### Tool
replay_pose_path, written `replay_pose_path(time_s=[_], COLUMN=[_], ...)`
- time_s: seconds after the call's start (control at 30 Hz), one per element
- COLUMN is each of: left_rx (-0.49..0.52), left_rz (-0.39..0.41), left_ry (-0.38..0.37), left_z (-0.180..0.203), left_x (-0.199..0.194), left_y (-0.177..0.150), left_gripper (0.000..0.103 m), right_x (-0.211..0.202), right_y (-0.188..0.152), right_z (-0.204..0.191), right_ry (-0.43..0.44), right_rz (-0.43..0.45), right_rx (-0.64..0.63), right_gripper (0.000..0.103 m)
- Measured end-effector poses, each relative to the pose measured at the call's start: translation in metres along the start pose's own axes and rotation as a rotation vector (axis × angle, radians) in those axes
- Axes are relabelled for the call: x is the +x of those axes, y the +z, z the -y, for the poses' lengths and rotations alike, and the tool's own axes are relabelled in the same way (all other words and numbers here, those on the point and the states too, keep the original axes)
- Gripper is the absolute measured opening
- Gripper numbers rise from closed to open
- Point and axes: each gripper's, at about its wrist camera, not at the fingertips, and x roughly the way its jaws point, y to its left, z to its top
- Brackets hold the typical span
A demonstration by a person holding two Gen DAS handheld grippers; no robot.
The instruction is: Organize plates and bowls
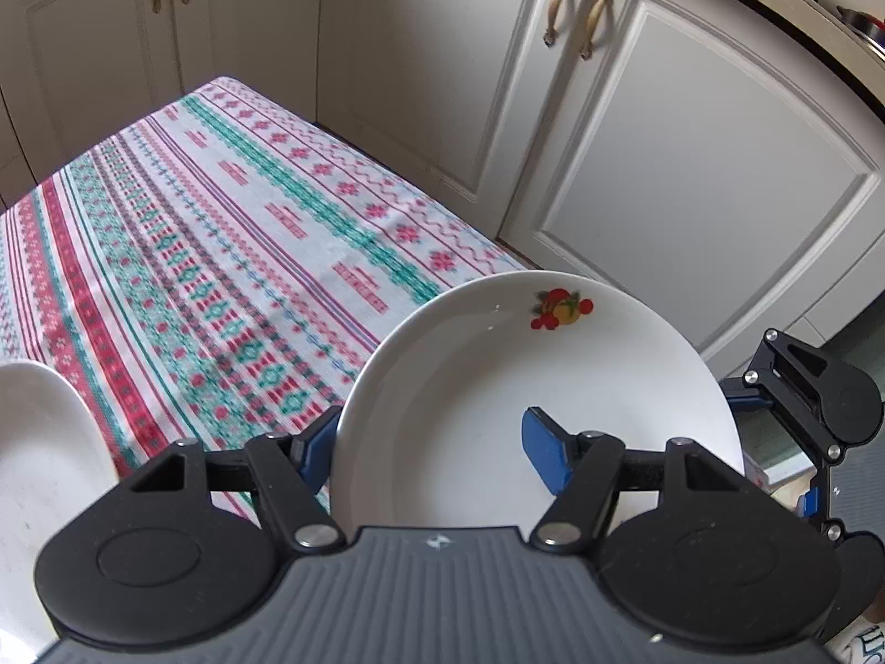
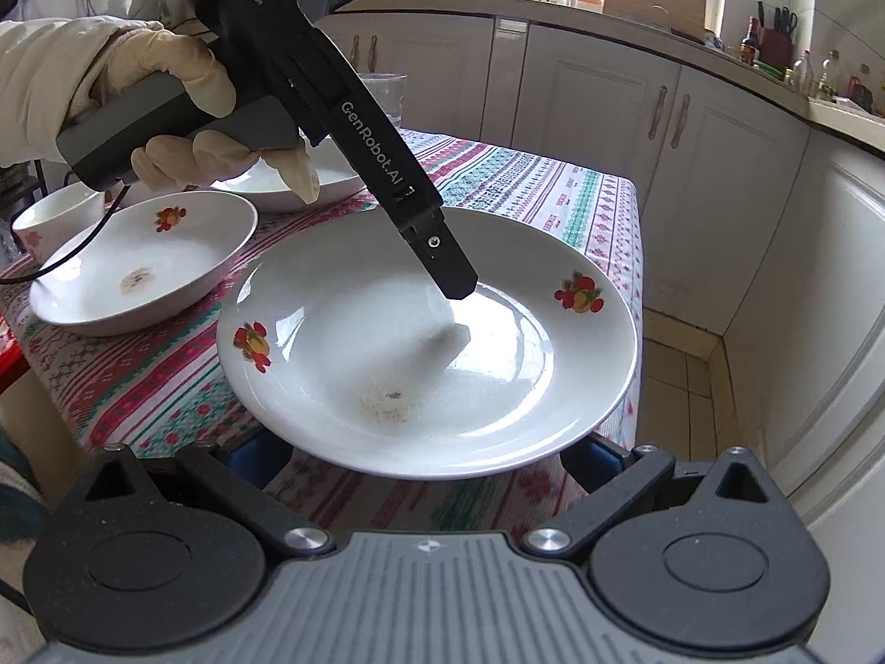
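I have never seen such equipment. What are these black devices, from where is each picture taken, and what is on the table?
A person holds a black two-finger tool in each hand; each carries a camera. One picture looks along the left tool, the other along the right tool. On the striped tablecloth stand white deep plates with fruit pictures. The nearest plate's rim sits between the left tool's fingers; whether they clamp it, I cannot tell. The right tool is open at its near edge.

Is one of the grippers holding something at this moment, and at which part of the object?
The left gripper holds the white plate by its rim, one finger above and one below. The right gripper is open under the plate's near edge, gripping nothing.
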Motion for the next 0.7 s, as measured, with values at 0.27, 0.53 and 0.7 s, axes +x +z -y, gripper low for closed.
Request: replay_pose_path(time_s=[0.27, 0.53, 0.7], left_rx=[-0.01, -0.019, -0.025], left_rz=[0.017, 0.029, 0.027], left_ry=[0.02, 0.031, 0.038], left_z=[-0.019, -0.032, -0.038], left_x=[0.008, 0.019, 0.025], left_y=[0.019, 0.03, 0.031], left_gripper=[0.068, 0.068, 0.068], right_x=[0.022, 0.041, 0.049], right_y=[0.013, 0.022, 0.023], right_z=[0.016, 0.029, 0.03], right_ry=[0.01, 0.014, 0.01], right_rz=[-0.01, -0.015, -0.023], right_rx=[-0.007, 0.003, -0.002], right_gripper=[0.103, 0.103, 0.103])
